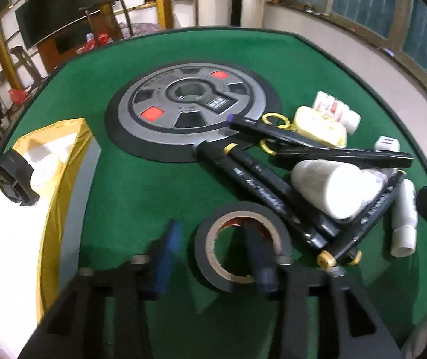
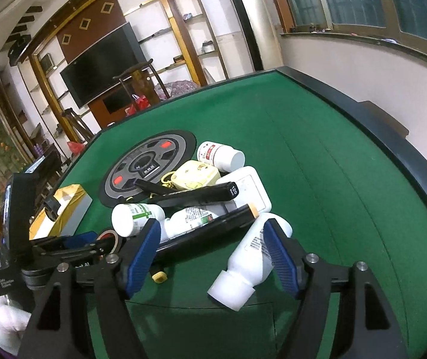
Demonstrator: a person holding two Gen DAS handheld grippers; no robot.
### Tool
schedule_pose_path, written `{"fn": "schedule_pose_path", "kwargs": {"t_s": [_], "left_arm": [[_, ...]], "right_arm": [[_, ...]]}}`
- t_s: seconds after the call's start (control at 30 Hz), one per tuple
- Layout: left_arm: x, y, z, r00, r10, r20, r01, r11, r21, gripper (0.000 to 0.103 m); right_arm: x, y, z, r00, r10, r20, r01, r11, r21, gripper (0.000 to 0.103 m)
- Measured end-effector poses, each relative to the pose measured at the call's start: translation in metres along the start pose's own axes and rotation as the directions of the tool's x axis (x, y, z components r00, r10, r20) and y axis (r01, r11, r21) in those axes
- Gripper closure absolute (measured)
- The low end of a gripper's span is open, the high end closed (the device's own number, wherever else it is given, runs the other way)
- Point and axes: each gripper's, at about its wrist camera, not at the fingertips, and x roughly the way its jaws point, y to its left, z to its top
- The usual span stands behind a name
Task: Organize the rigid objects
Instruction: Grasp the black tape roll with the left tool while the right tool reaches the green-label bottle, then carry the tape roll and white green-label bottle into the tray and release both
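A pile of rigid objects lies on the green table (image 1: 141, 191): black marker pens (image 1: 261, 188), white bottles (image 1: 330, 188) and a yellow case (image 1: 321, 125). A black tape roll (image 1: 241, 257) lies at the front. My left gripper (image 1: 213, 254) is open, its right finger (image 1: 258, 257) inside the roll's hole, its left finger (image 1: 165, 257) outside. My right gripper (image 2: 210, 254) is open; a white bottle (image 2: 249, 257) and a black marker (image 2: 207, 230) lie between its fingers. The left gripper also shows in the right wrist view (image 2: 93, 242).
A yellow-edged white box (image 1: 27, 209) holding a black tape roll (image 1: 16, 179) stands at the left. A round grey disc (image 1: 192, 104) sits mid-table. A yellow box (image 2: 66, 212) shows in the right wrist view. The table's dark rim (image 2: 378, 137) curves at the right.
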Motion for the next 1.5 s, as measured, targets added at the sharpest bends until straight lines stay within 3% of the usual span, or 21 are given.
{"fn": "schedule_pose_path", "kwargs": {"t_s": [0.03,0.1,0.3,0.4,0.57,0.73,0.87,0.9,0.97,1.1,1.3,1.5], "left_arm": [[-0.002,0.001,-0.002,1.000,-0.013,-0.002,0.013,1.000,-0.007,0.088],[-0.006,0.012,-0.006,0.995,-0.098,-0.003,0.098,0.993,-0.070,0.088],[-0.031,0.032,-0.023,0.971,-0.235,0.038,0.238,0.958,-0.161,0.089],[-0.056,0.040,-0.034,0.957,-0.276,0.088,0.287,0.944,-0.163,0.089],[-0.095,0.063,-0.048,0.935,-0.312,0.169,0.338,0.927,-0.163,0.089],[-0.125,0.098,-0.060,0.932,-0.273,0.238,0.320,0.929,-0.188,0.089],[-0.130,0.127,-0.063,0.939,-0.221,0.262,0.284,0.930,-0.234,0.089],[-0.129,0.136,-0.065,0.942,-0.207,0.263,0.275,0.928,-0.253,0.088],[-0.125,0.149,-0.067,0.948,-0.189,0.257,0.261,0.923,-0.282,0.088],[-0.113,0.172,-0.073,0.959,-0.162,0.234,0.237,0.909,-0.342,0.088],[-0.104,0.202,-0.079,0.971,-0.140,0.192,0.206,0.897,-0.390,0.088],[-0.081,0.226,-0.055,0.994,-0.072,0.083,0.099,0.917,-0.386,0.088]], "right_arm": [[0.001,0.000,0.000,1.000,-0.005,-0.004,0.005,1.000,0.002,0.031],[0.003,-0.001,0.000,1.000,-0.014,-0.010,0.014,1.000,0.007,0.031],[0.003,0.000,0.000,1.000,-0.023,-0.008,0.023,1.000,-0.001,0.031],[0.003,0.010,0.001,0.999,-0.031,-0.021,0.030,0.999,-0.043,0.031],[0.012,0.051,0.004,0.996,0.043,-0.084,-0.054,0.991,-0.126,0.031],[0.035,0.106,0.003,0.995,-0.028,-0.093,-0.003,0.947,-0.320,0.031],[0.061,0.117,0.004,0.989,-0.116,-0.095,0.073,0.925,-0.372,0.032],[0.065,0.117,0.005,0.988,-0.124,-0.096,0.080,0.926,-0.368,0.035],[0.070,0.114,0.008,0.986,-0.120,-0.115,0.073,0.934,-0.349,0.064],[0.070,0.109,0.007,0.983,-0.120,-0.138,0.068,0.941,-0.332,0.065],[0.042,0.107,0.019,0.992,-0.058,-0.113,0.024,0.959,-0.282,0.067],[0.018,0.138,0.036,0.986,0.104,-0.129,-0.134,0.959,-0.250,0.067]]}}
